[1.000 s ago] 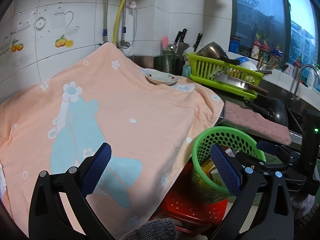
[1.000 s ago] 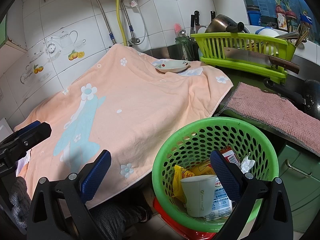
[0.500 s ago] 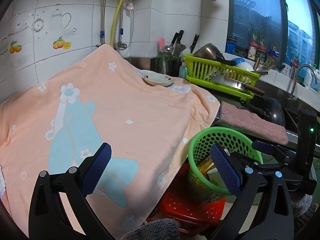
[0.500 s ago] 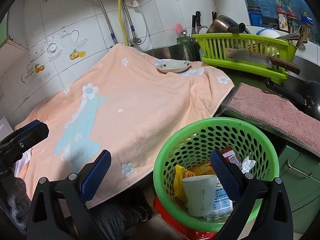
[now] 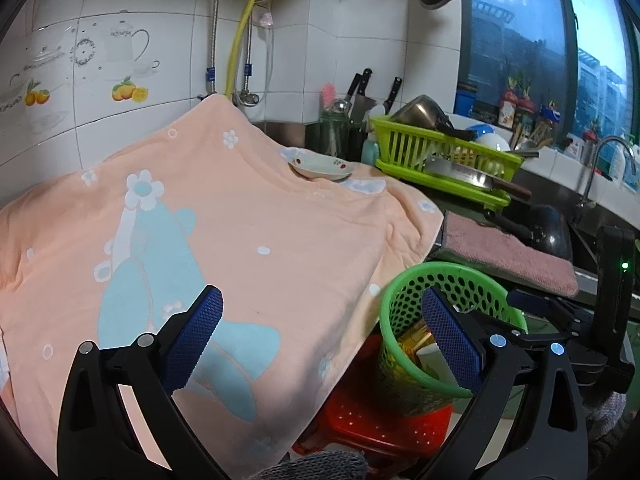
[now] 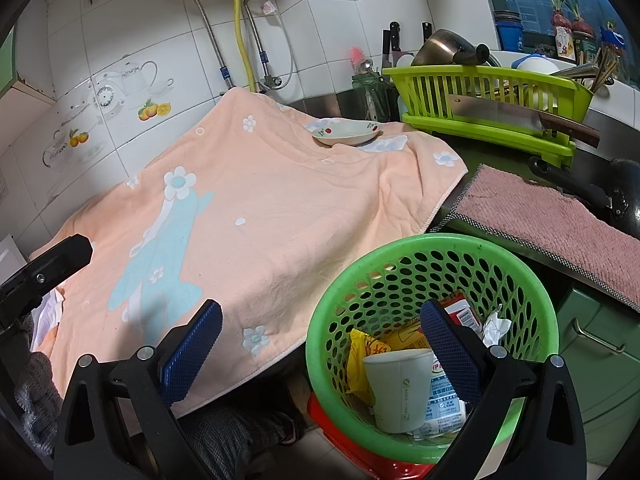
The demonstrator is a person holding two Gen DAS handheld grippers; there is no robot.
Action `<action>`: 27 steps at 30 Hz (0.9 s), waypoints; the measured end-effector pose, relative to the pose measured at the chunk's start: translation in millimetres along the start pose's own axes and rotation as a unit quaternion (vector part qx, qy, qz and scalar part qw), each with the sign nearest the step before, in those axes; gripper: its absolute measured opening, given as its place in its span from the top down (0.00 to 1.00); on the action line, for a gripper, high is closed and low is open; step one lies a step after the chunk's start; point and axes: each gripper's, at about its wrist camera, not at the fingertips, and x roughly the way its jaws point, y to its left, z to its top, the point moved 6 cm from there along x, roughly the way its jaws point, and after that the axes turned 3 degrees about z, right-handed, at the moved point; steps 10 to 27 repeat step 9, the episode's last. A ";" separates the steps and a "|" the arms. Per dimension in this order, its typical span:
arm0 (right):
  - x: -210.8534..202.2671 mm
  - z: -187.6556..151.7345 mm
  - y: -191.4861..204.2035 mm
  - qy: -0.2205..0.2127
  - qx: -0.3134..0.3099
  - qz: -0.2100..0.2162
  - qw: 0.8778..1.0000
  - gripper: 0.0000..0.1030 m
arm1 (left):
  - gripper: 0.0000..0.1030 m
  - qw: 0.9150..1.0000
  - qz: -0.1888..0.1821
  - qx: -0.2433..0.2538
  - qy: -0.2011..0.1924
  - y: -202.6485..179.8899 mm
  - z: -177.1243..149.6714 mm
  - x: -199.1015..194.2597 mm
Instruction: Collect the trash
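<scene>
1. Here, the left gripper (image 5: 322, 336) is hovering with its jaws spread wide and nothing lying between the blue pads (image 5: 192, 336).
2. The right gripper (image 6: 320, 350) is likewise gaping fully, gripping nothing, its right pad hanging over the green basket (image 6: 520, 280).
3. The green basket is sitting at 5 o'clock in the right wrist view and at 4 o'clock in the left wrist view, resting on a red basket (image 5: 380, 420).
4. The trash is lying inside the green basket: a white paper cup (image 6: 396, 388) is standing toward the near wall, a yellow wrapper (image 6: 360, 356) is leaning at its 10 o'clock, and a crumpled tissue (image 6: 496, 326) is lying at its 2 o'clock.
5. A peach towel (image 6: 280, 208) is covering the counter, spreading from centre toward 9 o'clock.
6. A small dish (image 6: 346, 133) is resting on the towel's far edge at 12 o'clock.
7. A lime dish rack (image 6: 488, 92) with a cleaver (image 6: 520, 118) across its front is standing at 1 o'clock.
8. A pink mat (image 6: 560, 220) is lying at 3 o'clock, just beyond the green basket.
</scene>
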 end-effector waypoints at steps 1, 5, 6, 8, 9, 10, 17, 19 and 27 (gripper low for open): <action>-0.3 0.0 0.1 -0.001 -0.001 0.000 1.000 0.07 | 0.05 1.000 0.002 0.001 0.003 -0.2 -0.2 0.8; -0.5 -0.2 -1.1 -0.001 -0.001 -0.001 1.000 0.07 | 0.05 1.000 0.005 -0.004 0.009 3.1 -0.4 3.7; -0.4 -0.1 -1.2 -0.001 -0.002 -0.002 1.000 0.07 | 0.05 1.000 0.005 -0.005 0.009 3.9 -1.1 3.3; -0.1 0.3 -2.4 -0.001 0.000 -0.001 1.000 0.07 | 0.05 1.000 0.007 -0.007 0.009 5.3 -1.0 3.3; 0.0 0.4 -2.8 -0.001 0.001 -0.001 1.000 0.07 | 0.05 1.000 0.009 -0.007 0.010 6.1 -0.8 3.5; 0.0 0.4 -2.8 -0.001 0.001 -0.001 1.000 0.07 | 0.05 1.000 0.009 -0.007 0.010 6.1 -0.8 3.5; 0.0 0.4 -2.8 -0.001 0.001 -0.001 1.000 0.07 | 0.05 1.000 0.009 -0.007 0.010 6.1 -0.8 3.5; 0.0 0.4 -2.8 -0.001 0.001 -0.001 1.000 0.07 | 0.05 1.000 0.009 -0.007 0.010 6.1 -0.8 3.5; 0.0 0.4 -2.8 -0.001 0.001 -0.001 1.000 0.07 | 0.05 1.000 0.009 -0.007 0.010 6.1 -0.8 3.5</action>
